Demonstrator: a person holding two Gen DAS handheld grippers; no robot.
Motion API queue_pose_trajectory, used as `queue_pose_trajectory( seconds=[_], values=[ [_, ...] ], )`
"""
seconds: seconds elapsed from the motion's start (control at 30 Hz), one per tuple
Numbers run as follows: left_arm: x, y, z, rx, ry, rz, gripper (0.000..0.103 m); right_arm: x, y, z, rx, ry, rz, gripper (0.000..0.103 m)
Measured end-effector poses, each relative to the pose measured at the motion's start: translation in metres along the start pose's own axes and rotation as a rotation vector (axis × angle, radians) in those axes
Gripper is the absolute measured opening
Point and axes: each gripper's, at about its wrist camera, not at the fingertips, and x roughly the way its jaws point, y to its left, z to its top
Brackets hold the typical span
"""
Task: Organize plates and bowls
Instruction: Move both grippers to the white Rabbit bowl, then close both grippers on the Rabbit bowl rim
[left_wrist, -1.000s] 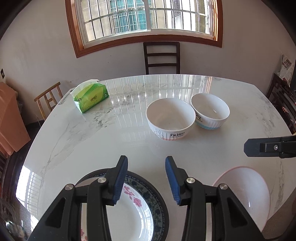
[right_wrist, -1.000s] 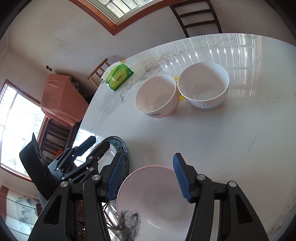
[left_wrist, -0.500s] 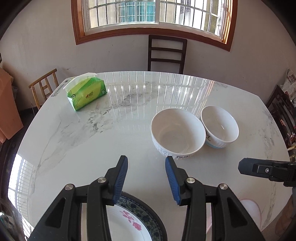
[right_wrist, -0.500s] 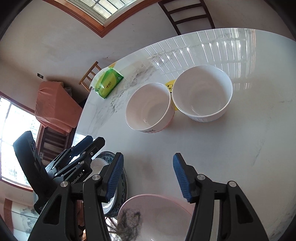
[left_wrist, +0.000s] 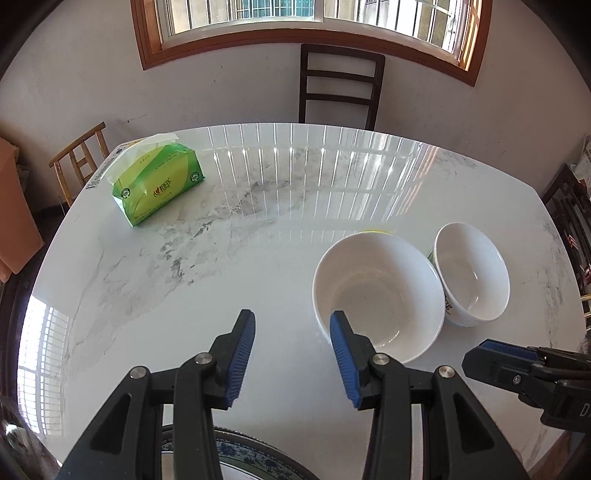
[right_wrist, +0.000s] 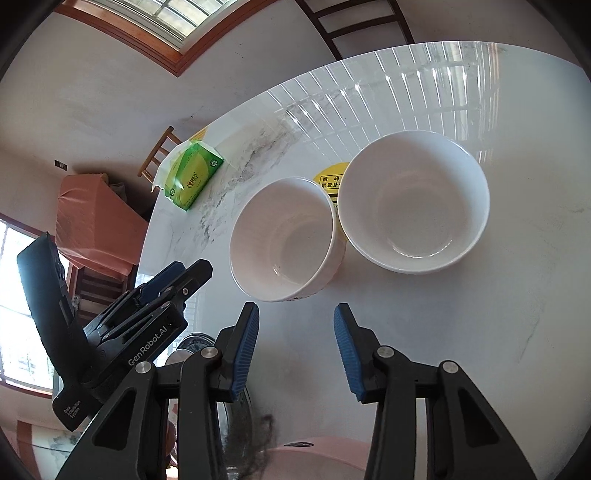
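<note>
Over marble table (left_wrist: 258, 236), L tool (left_wrist: 291, 354) & R tool (right_wrist: 295, 347) gape wide, empty, near two touching bowls (left_wrist: 376, 295).

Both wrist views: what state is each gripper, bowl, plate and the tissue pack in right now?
Left gripper: open, holding nothing.
Right gripper: open, holding nothing.
Larger bowl: upright, empty, on the table.
Smaller bowl: upright, empty, beside the larger one.
Patterned plate: flat, under the left gripper.
Pink plate: mostly hidden.
Tissue pack: open, tissue protruding.

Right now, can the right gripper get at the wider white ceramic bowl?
Probably yes. The right gripper is open and empty, bare marble table lies ahead of it, and the wider white ceramic bowl sits uncovered beside the narrower white bowl.
</note>
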Motion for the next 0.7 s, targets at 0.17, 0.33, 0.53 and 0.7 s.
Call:
queue_pose_trajectory(
  seconds=[0.17, 0.33, 0.53, 0.7],
  values=[
    [0.019, 0.002, 0.013, -0.004, 0.029, -0.017, 0.043, 0.014, -0.007, 0.008, 0.036, 0.005, -0.012, 0.039],
    [0.032, -0.002, 0.020, 0.011, 0.038, 0.000, 0.043, 0.027, -0.010, 0.016, 0.074, -0.001, -0.025, 0.032],
    [0.041, -0.004, 0.024, 0.020, 0.046, 0.006, 0.043, 0.037, -0.008, 0.019, 0.084, 0.005, -0.047, 0.032],
    [0.052, -0.004, 0.024, 0.022, 0.061, 0.003, 0.043, 0.044, -0.006, 0.020, 0.086, 0.009, -0.064, 0.032]
  ],
)
